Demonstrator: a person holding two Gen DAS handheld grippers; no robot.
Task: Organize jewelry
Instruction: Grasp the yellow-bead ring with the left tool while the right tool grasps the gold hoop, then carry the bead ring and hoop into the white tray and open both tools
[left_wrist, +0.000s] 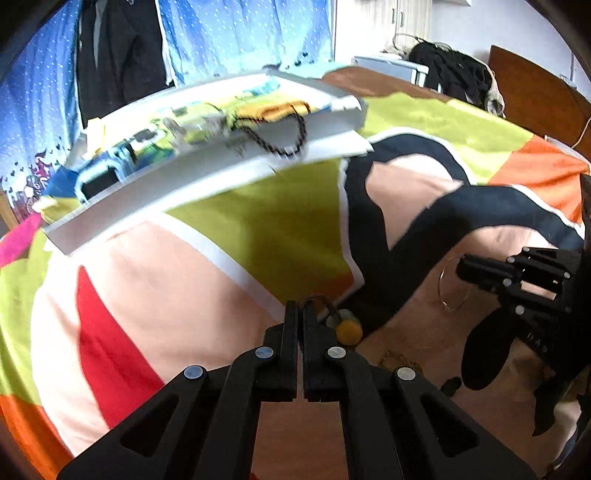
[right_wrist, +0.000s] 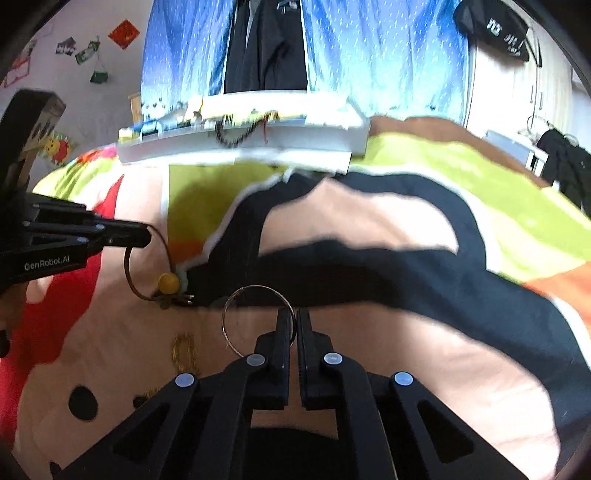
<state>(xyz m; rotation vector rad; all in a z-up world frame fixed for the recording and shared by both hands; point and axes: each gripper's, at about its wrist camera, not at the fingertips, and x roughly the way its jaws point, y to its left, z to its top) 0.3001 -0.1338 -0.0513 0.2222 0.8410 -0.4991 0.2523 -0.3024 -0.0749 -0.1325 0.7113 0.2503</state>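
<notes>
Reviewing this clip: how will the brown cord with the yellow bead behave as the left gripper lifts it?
The brown cord sags in a loop from the left gripper, so it is probably floppy. Its yellow bead hangs lowest and may swing. It looks light.

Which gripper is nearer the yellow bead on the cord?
Left. The left gripper is shut on the brown cord that the yellow bead hangs from, just above it. The right gripper is off to the side, shut on the thin metal hoop.
</notes>
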